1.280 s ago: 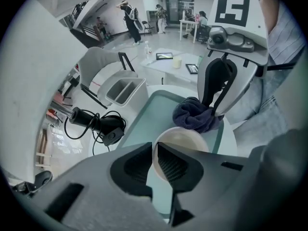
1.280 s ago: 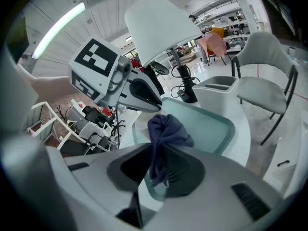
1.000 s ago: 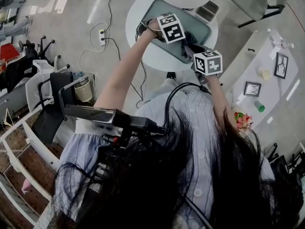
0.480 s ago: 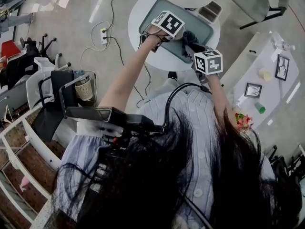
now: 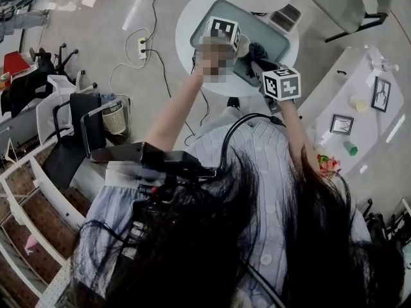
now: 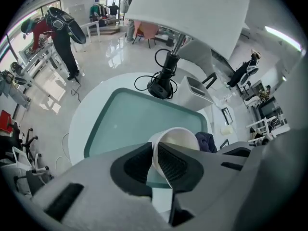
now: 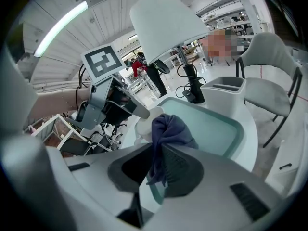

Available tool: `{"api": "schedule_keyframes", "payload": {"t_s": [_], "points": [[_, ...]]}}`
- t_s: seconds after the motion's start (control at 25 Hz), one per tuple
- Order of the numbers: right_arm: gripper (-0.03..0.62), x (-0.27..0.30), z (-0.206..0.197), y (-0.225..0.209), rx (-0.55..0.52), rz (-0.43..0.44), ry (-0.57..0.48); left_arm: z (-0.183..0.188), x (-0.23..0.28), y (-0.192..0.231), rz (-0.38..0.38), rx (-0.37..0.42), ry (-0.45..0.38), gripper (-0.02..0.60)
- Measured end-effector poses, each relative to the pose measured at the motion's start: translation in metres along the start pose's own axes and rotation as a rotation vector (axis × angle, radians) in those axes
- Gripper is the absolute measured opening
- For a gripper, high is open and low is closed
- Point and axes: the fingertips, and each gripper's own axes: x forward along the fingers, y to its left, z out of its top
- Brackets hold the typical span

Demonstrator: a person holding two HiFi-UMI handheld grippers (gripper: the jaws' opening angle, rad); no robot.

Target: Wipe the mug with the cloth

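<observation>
- Over the round white table (image 6: 89,114), the left gripper (image 6: 154,153) holds the mug (image 6: 180,134) up in the air.
- Its jaws are nearly closed and pinch the mug's wall, one jaw inside the mug and one outside.
- From this gripper's view only the mug's open top and white inside show. The jaws hide its lower part, and I cannot make out a handle.
- The right gripper (image 7: 158,162) pinches the dark blue cloth (image 7: 169,128) between its jaws.
- A bunch of cloth sticks up past the jaws, and a small end hangs down between them.
- The bunch is right up against the mug's side and covers part of it. I cannot tell for sure if they touch.
- Under both grippers, a green tray (image 6: 125,121) lies on the table.
- A white lamp (image 6: 192,13) stands at the far edge of the table. Its top is cut off.
- From the head view, the left gripper's cube (image 5: 221,31) hides most of the mug.
- Dark hair (image 5: 244,249) fills the bottom of the head view and hides most of the person.
</observation>
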Motion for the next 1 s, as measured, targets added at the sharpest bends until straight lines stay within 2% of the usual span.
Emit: {"api": "schedule_keyframes", "payload": {"t_s": [0.08, 0.16, 0.36, 0.44, 0.56, 0.64, 0.84, 1.0], "points": [[0.072, 0.000, -0.001, -0.001, 0.004, -0.001, 0.002, -0.001, 0.000, -0.001, -0.003, 0.032, -0.013, 0.051], [0.069, 0.000, -0.001, -0.002, 0.010, -0.001, 0.004, 0.000, 0.006, -0.003, -0.006, 0.118, -0.017, 0.051], [0.063, 0.000, -0.002, -0.004, 0.021, 0.002, 0.007, 0.011, -0.003, -0.020, 0.031, 0.522, -0.082, 0.052], [0.061, 0.000, -0.002, -0.005, 0.023, 0.003, 0.009, 0.016, -0.007, -0.030, -0.001, 0.656, -0.104, 0.052], [0.060, 0.000, -0.003, -0.004, 0.026, 0.003, 0.010, 0.019, -0.008, -0.042, -0.068, 0.843, -0.088, 0.052], [0.060, -0.001, -0.003, -0.004, 0.027, 0.004, 0.010, 0.021, -0.003, -0.044, -0.066, 0.952, -0.060, 0.052], [0.058, -0.004, -0.003, -0.004, 0.044, 0.005, 0.006, 0.011, 0.009, -0.045, -0.066, 1.144, 0.075, 0.052], [0.055, -0.005, -0.003, -0.003, 0.071, 0.012, -0.008, 0.005, 0.014, -0.046, -0.067, 1.187, 0.109, 0.052]]}}
